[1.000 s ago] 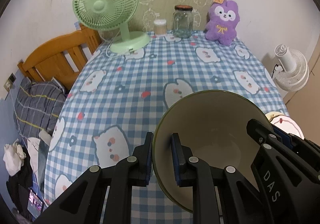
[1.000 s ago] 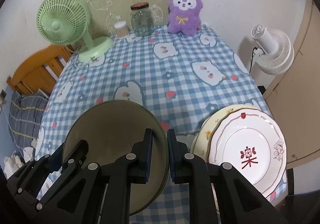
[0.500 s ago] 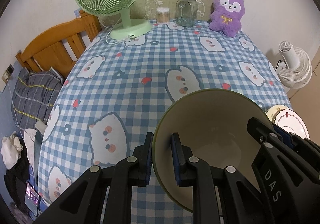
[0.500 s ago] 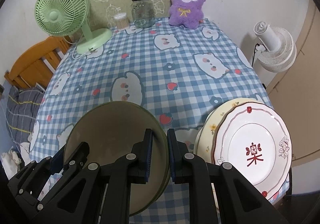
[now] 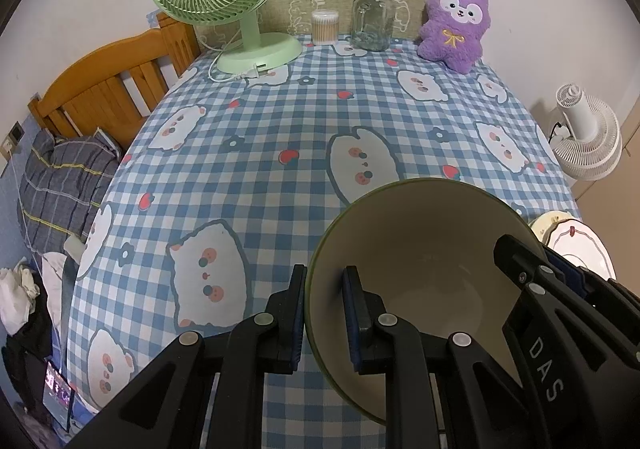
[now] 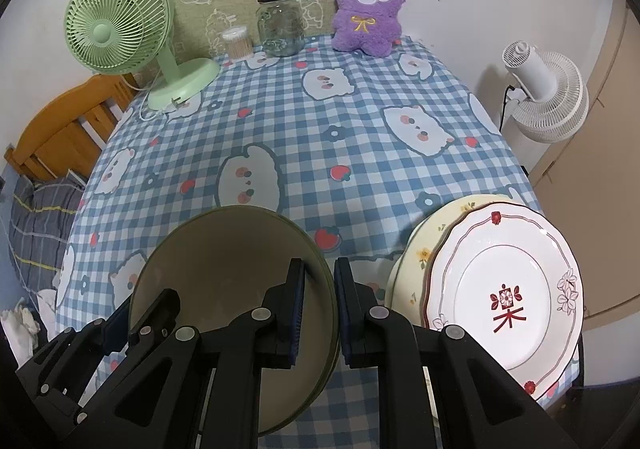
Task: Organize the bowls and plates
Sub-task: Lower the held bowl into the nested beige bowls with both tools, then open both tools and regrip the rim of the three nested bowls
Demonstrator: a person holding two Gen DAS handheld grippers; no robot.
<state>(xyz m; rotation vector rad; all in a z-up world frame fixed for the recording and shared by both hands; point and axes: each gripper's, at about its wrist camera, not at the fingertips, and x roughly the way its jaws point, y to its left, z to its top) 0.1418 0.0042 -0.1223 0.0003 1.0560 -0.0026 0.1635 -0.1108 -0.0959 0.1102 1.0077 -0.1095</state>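
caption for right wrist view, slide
Both grippers clamp opposite rims of a green bowl beside stacked plates.

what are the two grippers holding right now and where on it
Both hold the same green bowl by its rim: the left gripper clamps the rim's left side and the right gripper its right side, each with one finger inside and one outside.

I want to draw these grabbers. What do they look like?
Both are black plastic. The left gripper and right gripper each have two flat fingers with dark blue ridged pads and round silver screws. White letters "DAS" mark the right one's side. No hands or sleeves show.
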